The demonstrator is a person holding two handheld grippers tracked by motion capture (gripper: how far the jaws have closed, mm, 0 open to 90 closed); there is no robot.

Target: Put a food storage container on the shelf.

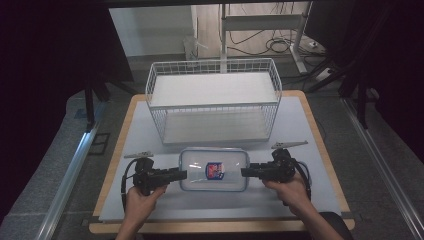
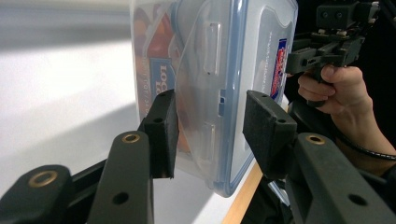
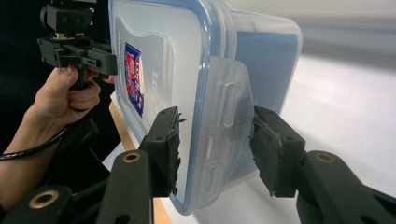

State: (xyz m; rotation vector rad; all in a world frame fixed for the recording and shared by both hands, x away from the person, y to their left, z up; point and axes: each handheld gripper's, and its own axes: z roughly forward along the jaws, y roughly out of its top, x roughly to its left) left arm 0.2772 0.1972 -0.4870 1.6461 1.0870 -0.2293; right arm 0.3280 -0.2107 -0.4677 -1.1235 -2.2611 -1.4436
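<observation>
Clear lidded container (image 1: 214, 170) between both jaws, red label (image 1: 214, 170) on lid.

Beyond the jaws, toward the far edge: a white wire basket (image 1: 214, 100) on a pale mat (image 1: 140, 130), over a wooden table (image 1: 116, 150). Farther off still, a metal stand (image 1: 260, 22) and loose cables (image 1: 280, 46) on the floor.

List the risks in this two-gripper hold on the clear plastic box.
The clear plastic lidded box is held only by its end latch flaps, between the left gripper and right gripper; a flap could flex and slip. The white wire basket stands close behind, so the box might catch its rim.
</observation>
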